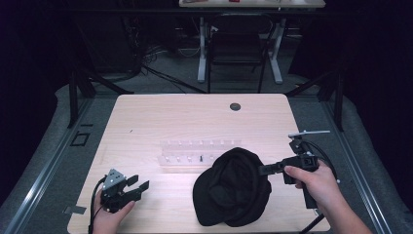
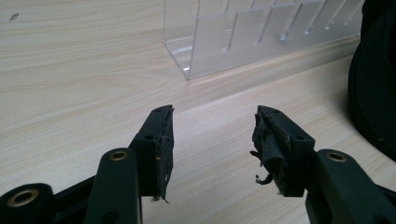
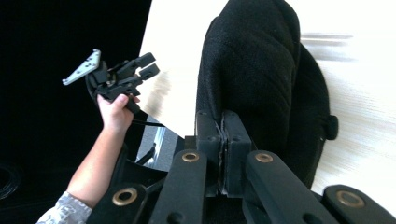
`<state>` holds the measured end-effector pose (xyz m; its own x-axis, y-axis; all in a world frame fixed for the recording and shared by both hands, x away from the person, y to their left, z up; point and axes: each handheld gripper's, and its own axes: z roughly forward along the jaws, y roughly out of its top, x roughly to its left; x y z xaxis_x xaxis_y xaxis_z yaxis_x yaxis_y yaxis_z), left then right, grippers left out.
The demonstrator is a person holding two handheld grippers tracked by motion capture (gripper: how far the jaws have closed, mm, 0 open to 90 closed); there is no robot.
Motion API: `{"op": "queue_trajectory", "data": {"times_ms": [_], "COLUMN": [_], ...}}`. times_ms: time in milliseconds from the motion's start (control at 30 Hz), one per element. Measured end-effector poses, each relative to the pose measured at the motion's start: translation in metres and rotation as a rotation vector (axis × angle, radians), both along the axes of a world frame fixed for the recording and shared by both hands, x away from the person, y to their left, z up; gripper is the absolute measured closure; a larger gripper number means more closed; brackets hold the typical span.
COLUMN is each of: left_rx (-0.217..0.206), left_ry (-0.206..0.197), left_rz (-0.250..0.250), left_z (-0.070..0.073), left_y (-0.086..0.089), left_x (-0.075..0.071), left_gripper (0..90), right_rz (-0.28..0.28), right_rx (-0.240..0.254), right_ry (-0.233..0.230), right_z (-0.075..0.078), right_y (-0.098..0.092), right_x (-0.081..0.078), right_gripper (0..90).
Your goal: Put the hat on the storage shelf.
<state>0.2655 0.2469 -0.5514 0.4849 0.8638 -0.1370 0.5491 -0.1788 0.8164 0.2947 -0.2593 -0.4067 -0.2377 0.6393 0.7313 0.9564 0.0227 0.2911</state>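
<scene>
While its jaws are pressed tight together on the edge of the black cap (image 1: 233, 187), the right gripper (image 1: 263, 169) lifts that side of the fabric off the wooden table (image 1: 146, 117), and in the right gripper view the right gripper (image 3: 222, 126) shows its two black pads meeting on a thin fold of the cap (image 3: 261, 74), whose dark crown rises ahead of them with a small button visible at its far side. In the high view the cap sits at the near right of the table, its right side raised toward the jaws while its lower part rests on the wood, and the person's right hand (image 1: 311, 183) grips the tool from just beside the table's right edge.

Well apart from it, at the near left corner, the left gripper (image 1: 137, 184) is held by the left hand (image 1: 109, 214) with its jaws spread and nothing between them; the left gripper view shows the left gripper (image 2: 212, 135) wide apart over bare wood, with frayed pads (image 2: 266, 140). Ahead of those jaws stands a clear plastic rack (image 2: 252, 32) with upright dividers, and the same rack (image 1: 195, 151) lies at the middle of the table, just behind the cap and touching or nearly touching its far edge
</scene>
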Motion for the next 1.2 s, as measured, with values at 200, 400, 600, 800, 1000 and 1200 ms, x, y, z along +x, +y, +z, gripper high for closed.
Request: {"op": "queue_trajectory", "data": {"times_ms": [200,400,600,800,1000,1200], "left_rx": [0.001,0.003,0.001,0.004,0.006,0.003], "left_ry": [0.001,0.002,0.001,0.0,0.002,0.004], "left_rz": [-0.007,-0.001,-0.007,-0.008,-0.008,-0.011], "left_z": [0.0,0.0,0.0,0.0,-0.001,-0.001], "left_y": [-0.001,0.0,-0.001,-0.002,-0.001,-0.002], "left_x": [0.0,0.0,0.0,0.0,0.0,0.0], "left_gripper": [47.8,47.8,47.8,47.8,47.9,48.0], "right_rz": [0.002,-0.008,-0.014,-0.022,-0.035,-0.055], "right_rx": [0.032,0.061,0.109,0.114,0.148,0.183], "right_ry": [-0.023,-0.047,-0.066,-0.085,-0.081,-0.094], "right_z": [0.008,0.019,0.031,0.04,0.046,0.058], "right_y": [0.002,-0.001,-0.004,-0.004,-0.008,-0.014], "right_x": [-0.002,-0.004,-0.005,-0.005,-0.004,-0.002], "right_gripper": [88.2,88.3,88.3,88.3,88.3,88.3]}}
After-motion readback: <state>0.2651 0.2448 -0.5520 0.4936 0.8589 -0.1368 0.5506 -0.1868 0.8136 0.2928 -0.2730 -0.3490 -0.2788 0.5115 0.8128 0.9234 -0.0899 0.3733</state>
